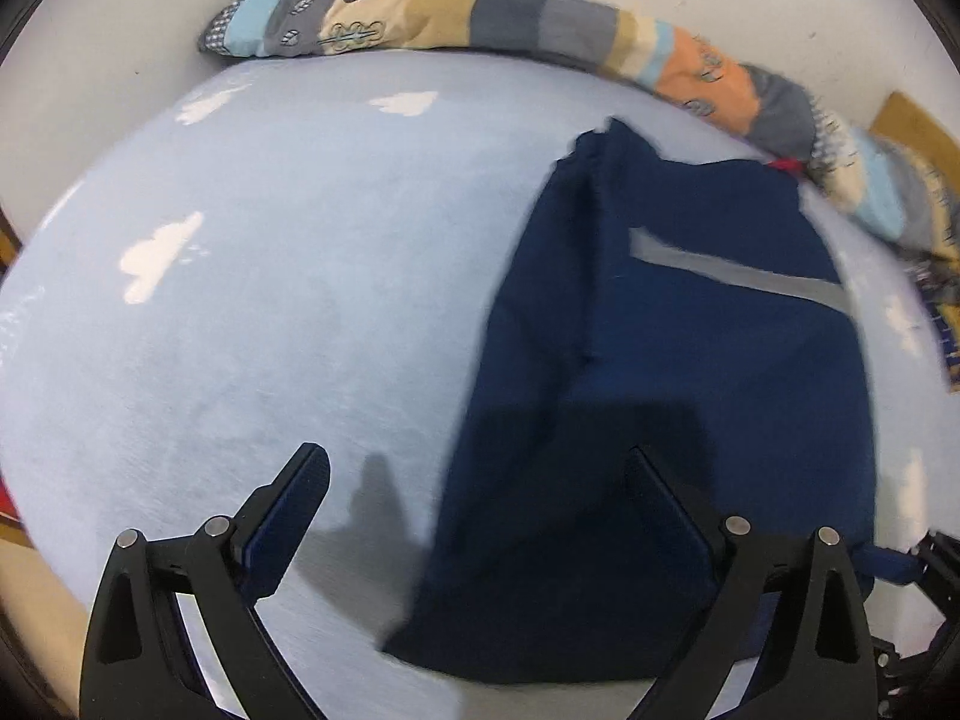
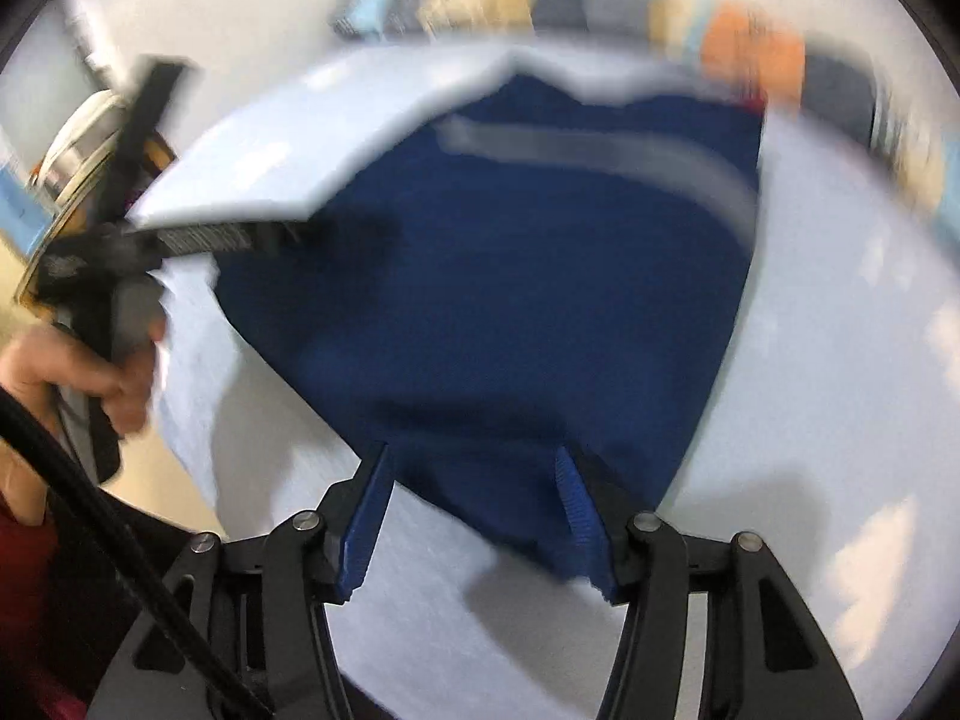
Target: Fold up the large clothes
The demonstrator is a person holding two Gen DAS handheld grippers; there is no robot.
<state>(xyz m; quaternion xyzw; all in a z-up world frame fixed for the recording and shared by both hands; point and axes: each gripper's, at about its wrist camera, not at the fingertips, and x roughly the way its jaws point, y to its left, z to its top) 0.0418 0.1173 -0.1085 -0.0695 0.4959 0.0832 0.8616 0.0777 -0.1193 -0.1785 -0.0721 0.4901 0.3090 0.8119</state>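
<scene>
A dark navy garment (image 1: 672, 396) with a grey reflective stripe (image 1: 738, 273) lies folded on the light blue sheet (image 1: 270, 300). My left gripper (image 1: 474, 480) is open above the garment's near left edge, holding nothing. In the right wrist view the same garment (image 2: 510, 300) fills the middle, blurred by motion. My right gripper (image 2: 474, 468) is open over the garment's near corner, with the cloth lying under the fingers. The left gripper with the hand holding it shows at the left of the right wrist view (image 2: 120, 276).
A long patchwork cushion (image 1: 540, 30) lies along the far edge of the bed against the white wall. The sheet has white cloud prints (image 1: 159, 255). The right gripper's body shows at the lower right of the left wrist view (image 1: 924, 594).
</scene>
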